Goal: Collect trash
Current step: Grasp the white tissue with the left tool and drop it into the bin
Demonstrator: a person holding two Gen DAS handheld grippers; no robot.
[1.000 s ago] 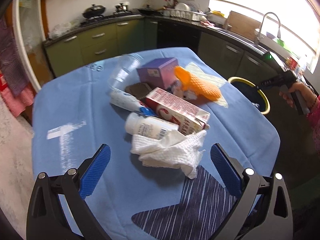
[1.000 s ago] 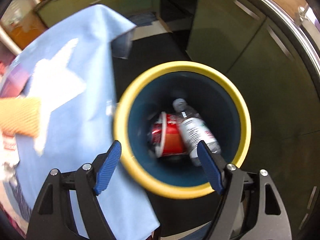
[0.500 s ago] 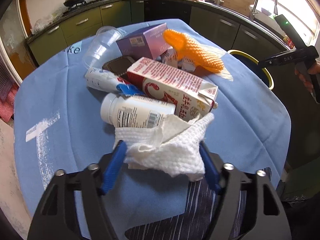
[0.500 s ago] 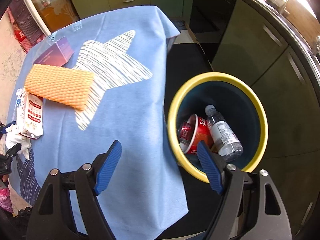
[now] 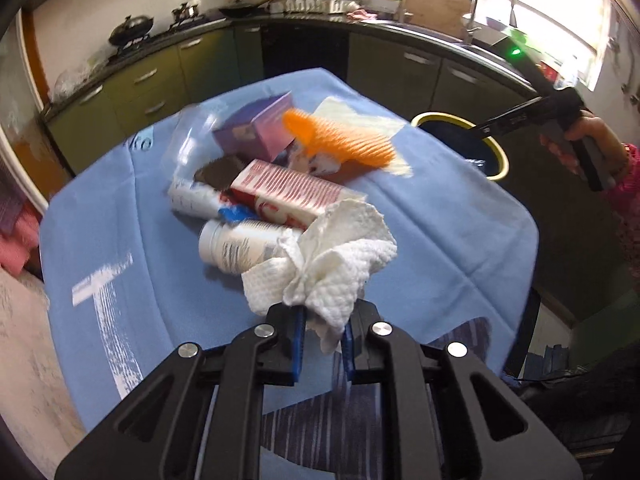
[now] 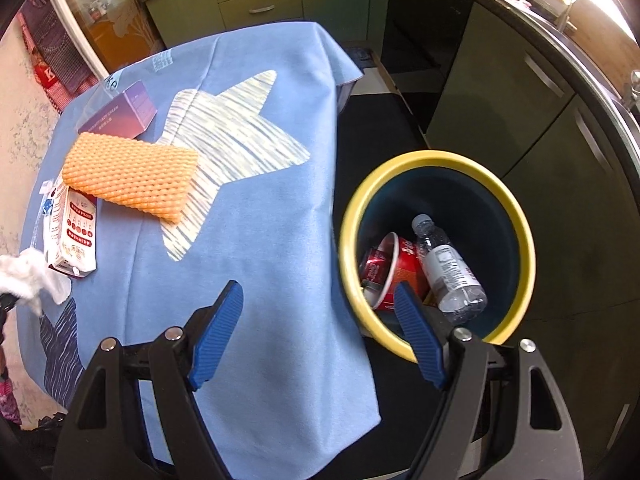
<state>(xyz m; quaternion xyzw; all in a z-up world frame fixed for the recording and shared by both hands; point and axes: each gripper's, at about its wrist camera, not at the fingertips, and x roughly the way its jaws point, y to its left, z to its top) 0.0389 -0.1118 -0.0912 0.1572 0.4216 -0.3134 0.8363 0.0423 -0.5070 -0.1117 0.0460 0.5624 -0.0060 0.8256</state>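
My left gripper (image 5: 323, 344) is shut on a crumpled white paper towel (image 5: 332, 264) and holds it just above the blue tablecloth (image 5: 460, 232). Behind it lies a trash pile: a white pill bottle (image 5: 236, 246), a red milk carton (image 5: 288, 196), an orange foam net (image 5: 340, 142), a purple box (image 5: 256, 128) and a clear plastic cup (image 5: 192, 140). My right gripper (image 6: 316, 334) is open and empty, above the table edge beside the yellow-rimmed bin (image 6: 516, 216). The bin holds a water bottle (image 6: 448, 264) and a red paper cup (image 6: 394, 268).
The bin (image 5: 498, 152) stands on the dark floor to the right of the table. Green kitchen cabinets (image 5: 168, 68) and a counter with a sink (image 5: 488, 0) run behind. The orange net (image 6: 132, 172) and carton (image 6: 74, 232) also show in the right wrist view.
My left gripper has closed on the paper towel and lifted it off the table. My right gripper has drawn back from over the bin toward the table edge, still open.
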